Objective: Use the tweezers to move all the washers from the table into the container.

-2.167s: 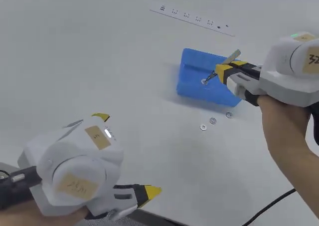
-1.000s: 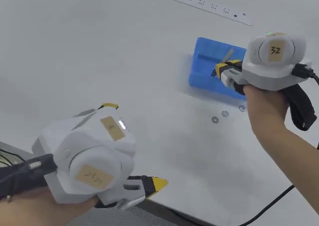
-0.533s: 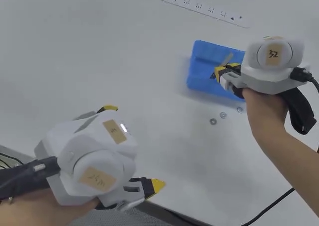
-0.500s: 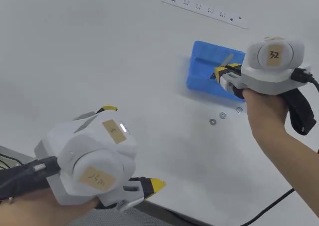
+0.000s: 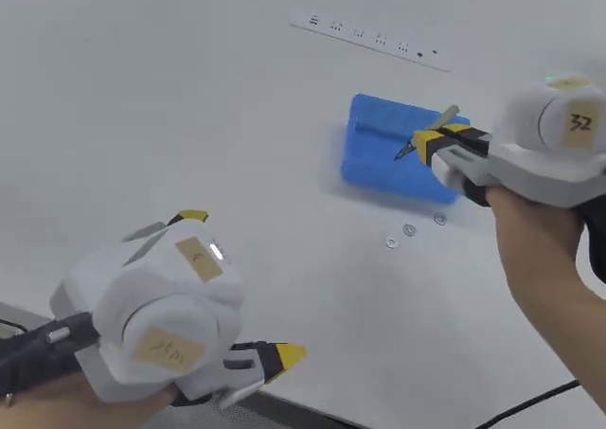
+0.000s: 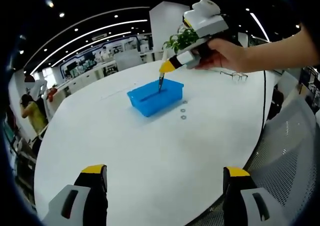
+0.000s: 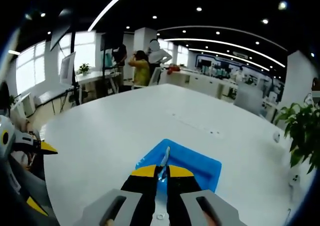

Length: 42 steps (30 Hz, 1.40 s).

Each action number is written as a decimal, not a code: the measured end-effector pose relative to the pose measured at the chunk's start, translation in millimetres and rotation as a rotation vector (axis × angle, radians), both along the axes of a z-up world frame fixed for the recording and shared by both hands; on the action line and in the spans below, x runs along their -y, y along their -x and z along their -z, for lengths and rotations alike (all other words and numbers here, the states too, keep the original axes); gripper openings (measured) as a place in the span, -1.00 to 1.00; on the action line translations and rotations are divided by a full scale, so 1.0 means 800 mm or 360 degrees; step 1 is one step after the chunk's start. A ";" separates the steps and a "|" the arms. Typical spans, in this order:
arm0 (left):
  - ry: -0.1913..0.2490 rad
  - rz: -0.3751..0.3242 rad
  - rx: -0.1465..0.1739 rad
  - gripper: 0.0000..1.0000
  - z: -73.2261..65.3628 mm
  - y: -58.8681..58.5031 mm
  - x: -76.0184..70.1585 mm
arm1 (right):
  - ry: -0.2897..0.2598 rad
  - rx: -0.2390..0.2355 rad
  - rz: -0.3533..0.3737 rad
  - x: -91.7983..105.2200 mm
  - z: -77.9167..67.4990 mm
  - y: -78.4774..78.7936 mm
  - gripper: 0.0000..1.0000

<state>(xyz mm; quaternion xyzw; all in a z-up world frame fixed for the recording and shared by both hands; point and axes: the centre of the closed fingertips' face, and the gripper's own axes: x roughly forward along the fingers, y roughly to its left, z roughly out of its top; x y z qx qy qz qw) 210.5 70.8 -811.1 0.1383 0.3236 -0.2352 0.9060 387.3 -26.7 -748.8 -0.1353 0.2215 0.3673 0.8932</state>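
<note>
The right gripper (image 5: 424, 145) clamps the tweezers (image 7: 166, 160) above the blue container (image 5: 379, 178) — tips nearly closed, any load too small to tell.

- The white table (image 6: 150, 151) spreads ahead of the jaws of the left gripper (image 6: 164, 170) and off to both sides.
- A grey mesh surface (image 6: 287, 156), perhaps a chair, sits right of those jaws.
- Far ahead of the jaws of the right gripper (image 7: 162, 172), long strip lights (image 7: 220, 40) cross a dark ceiling.
- Bright windows (image 7: 85, 49) stand up-left of them, above desks (image 7: 95, 77).
- A leafy plant (image 7: 300, 131) lies to their right.
</note>
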 end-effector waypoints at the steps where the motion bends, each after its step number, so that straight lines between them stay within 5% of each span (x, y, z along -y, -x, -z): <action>1: 0.0001 0.0002 -0.0004 0.98 0.001 0.000 0.000 | 0.0004 -0.0003 -0.0006 0.001 0.001 0.004 -0.95; 5: 0.0000 0.0006 -0.0009 0.98 0.001 0.001 0.001 | 0.0065 -0.0014 -0.0014 0.011 0.012 0.021 -0.95; 17: 0.0015 -0.0004 -0.0011 0.98 0.001 0.000 0.000 | 0.0068 -0.0148 0.0054 0.022 0.048 0.048 -0.95; 42: -0.0009 -0.0006 -0.0034 0.98 0.005 0.001 -0.001 | 0.0144 -0.0229 0.0078 0.036 0.083 0.052 -0.94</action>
